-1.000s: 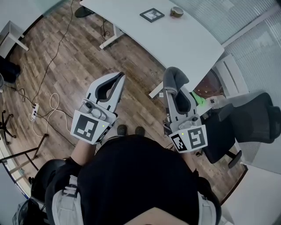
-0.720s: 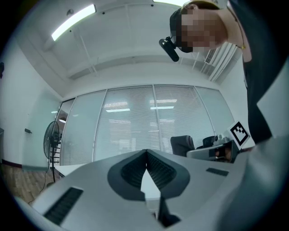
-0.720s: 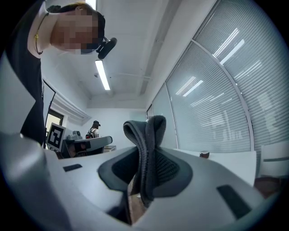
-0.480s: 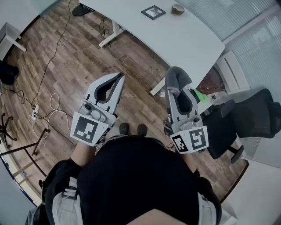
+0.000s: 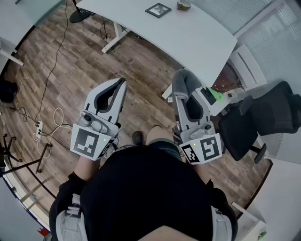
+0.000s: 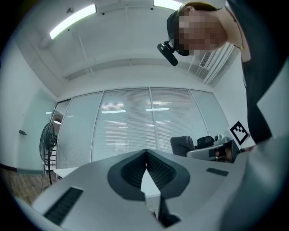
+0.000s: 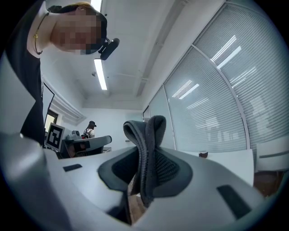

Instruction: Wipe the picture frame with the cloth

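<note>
Chair (image 5: 277, 110) stands beside table (image 5: 197, 37) bearing picture frame (image 5: 158, 9) and tape roll (image 5: 184, 4).

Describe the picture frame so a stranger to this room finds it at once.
Start at the white table at the top of the head view. The frame lies flat on it, near the upper edge of the picture. It is square with a dark border, unlike the small round brownish thing beside it.

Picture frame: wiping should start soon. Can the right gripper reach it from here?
Probably not yet: the right gripper, shut on the cloth, is by the table's near edge; the frame lies far across it. Nothing blocks the way.
</note>
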The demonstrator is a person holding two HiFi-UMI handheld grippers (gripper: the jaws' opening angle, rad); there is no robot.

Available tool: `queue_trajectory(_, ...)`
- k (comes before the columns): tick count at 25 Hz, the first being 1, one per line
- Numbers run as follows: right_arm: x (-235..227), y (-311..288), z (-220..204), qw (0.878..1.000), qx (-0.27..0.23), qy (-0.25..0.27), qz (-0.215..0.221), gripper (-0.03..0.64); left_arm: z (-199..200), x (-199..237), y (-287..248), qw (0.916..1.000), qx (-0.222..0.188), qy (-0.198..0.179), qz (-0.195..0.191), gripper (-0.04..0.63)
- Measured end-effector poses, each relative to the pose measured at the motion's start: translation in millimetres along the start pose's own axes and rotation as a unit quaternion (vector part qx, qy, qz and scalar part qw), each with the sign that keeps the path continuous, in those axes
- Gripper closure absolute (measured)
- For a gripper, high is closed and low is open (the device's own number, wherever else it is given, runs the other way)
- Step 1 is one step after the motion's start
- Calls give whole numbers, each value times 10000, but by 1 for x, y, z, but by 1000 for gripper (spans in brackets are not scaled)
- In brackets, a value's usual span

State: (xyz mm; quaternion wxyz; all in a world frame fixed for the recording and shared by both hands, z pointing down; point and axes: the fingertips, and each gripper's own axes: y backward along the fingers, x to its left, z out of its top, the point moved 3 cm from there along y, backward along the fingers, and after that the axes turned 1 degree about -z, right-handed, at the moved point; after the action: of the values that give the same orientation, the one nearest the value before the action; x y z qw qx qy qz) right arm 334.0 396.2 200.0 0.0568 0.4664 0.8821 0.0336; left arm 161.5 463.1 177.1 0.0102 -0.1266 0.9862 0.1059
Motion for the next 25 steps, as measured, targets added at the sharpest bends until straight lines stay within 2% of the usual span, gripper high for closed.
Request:
queue_trajectory(7, -1, -7, -3, 10000, 35, 1, -93, 523, -8, 7, 3, 10000, 14, 29, -33, 583)
queue_trajectory(15, -3, -25, -2, 10000, -21, 42, 77, 523, -10, 20, 3, 9999, -26, 3, 128, 583)
queue_trajectory(18, -9, -39, -2, 9999, -45, 51, 112, 523, -7, 31, -8, 9997, -202, -8, 120, 583)
queue_trajectory(25, -42, -75, -4, 9999, -67, 3, 132, 523, -18, 52, -51, 9998, -28, -46, 175, 583)
